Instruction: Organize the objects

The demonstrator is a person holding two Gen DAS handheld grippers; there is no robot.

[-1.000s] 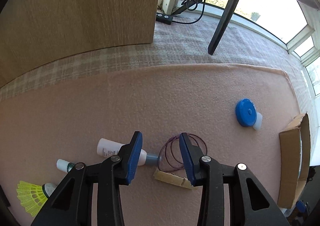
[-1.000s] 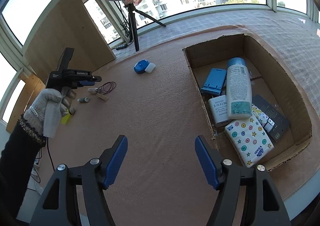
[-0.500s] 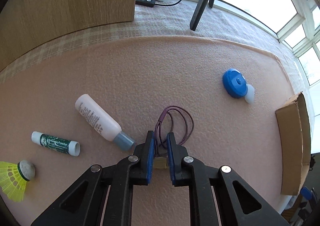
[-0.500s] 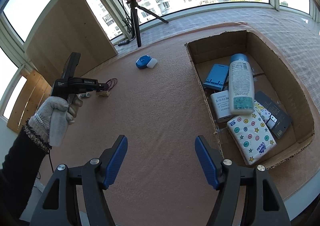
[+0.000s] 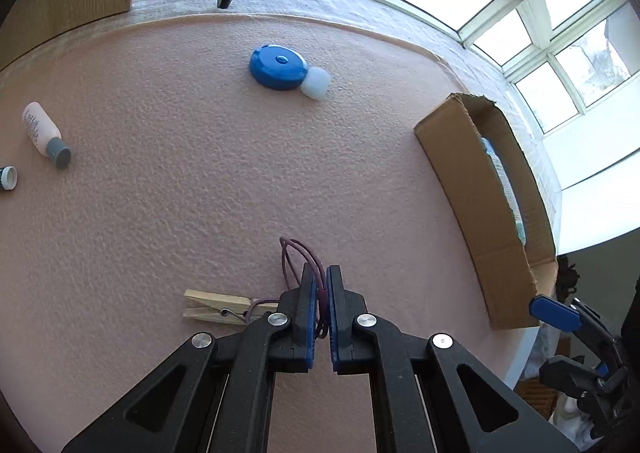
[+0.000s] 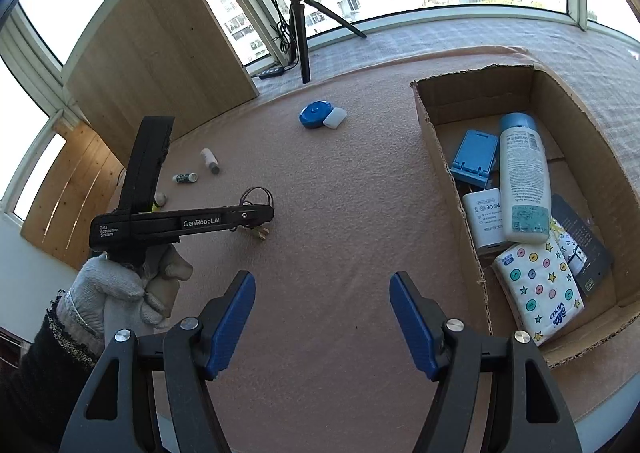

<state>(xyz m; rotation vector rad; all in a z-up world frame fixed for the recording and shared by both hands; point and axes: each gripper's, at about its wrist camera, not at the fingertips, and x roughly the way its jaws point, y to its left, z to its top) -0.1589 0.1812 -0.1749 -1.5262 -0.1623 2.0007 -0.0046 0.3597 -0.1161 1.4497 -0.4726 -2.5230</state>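
Note:
My left gripper [image 5: 320, 277] is shut on a loop of purple cord [image 5: 295, 253] with a wooden clothespin [image 5: 218, 307] clipped to it; both hang above the pink felt. In the right wrist view the left gripper [image 6: 268, 213] shows the cord [image 6: 256, 195] and the clothespin [image 6: 261, 232] at its tip. My right gripper [image 6: 322, 313] is open and empty, above the felt near the front edge. The open cardboard box [image 6: 440, 157] stands at the right and also shows in the left wrist view [image 5: 460, 173].
On the felt lie a blue round case [image 5: 278, 67] with a white piece [image 5: 316, 81], a small white bottle [image 5: 42, 133], a small tube [image 6: 185, 177] and a yellow shuttlecock [image 6: 157, 204]. The box holds a lotion bottle [image 6: 522, 177], tissue pack [image 6: 538, 287] and other items. A tripod [image 6: 302, 37] stands behind.
My left gripper closed on the purple cord and lifted it with the clothespin, then swung right toward the box. The right gripper has barely moved.

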